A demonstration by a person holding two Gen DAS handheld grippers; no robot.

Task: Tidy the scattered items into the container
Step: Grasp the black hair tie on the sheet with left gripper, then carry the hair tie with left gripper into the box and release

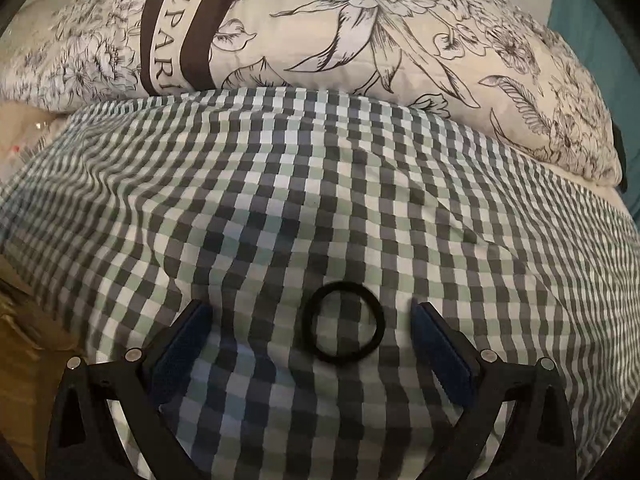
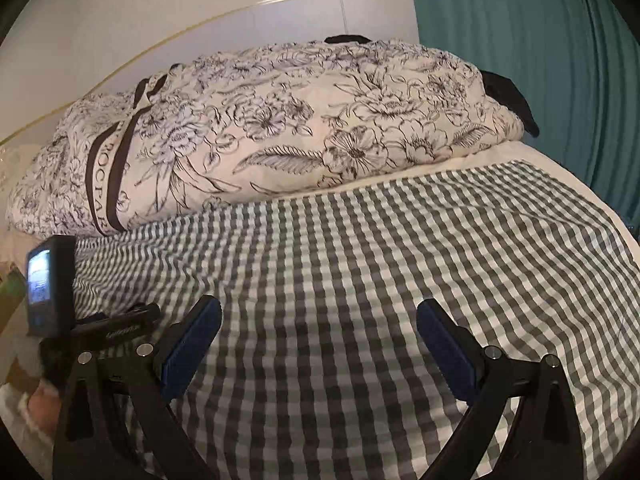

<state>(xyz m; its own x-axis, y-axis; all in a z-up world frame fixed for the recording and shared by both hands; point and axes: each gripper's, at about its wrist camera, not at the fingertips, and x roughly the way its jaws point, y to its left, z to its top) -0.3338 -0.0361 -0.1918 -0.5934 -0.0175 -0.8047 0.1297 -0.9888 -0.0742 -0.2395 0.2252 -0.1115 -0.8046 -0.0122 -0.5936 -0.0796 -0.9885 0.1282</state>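
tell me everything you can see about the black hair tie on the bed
The hair tie is a thin, plain black loop, elastic by the look of it, with no visible clasp or ornament. It lies flat and nearly round on the checked bedcover, whose squares show through its middle. It sits between the open left tongs, nearer the right-hand finger in the picture, touching neither blue pad. Only the cover touches it.

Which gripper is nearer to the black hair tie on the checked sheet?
Left. The black hair tie lies flat on the checked sheet between the open jaws of the left gripper, untouched. The right gripper is open over bare sheet; its view shows no tie.
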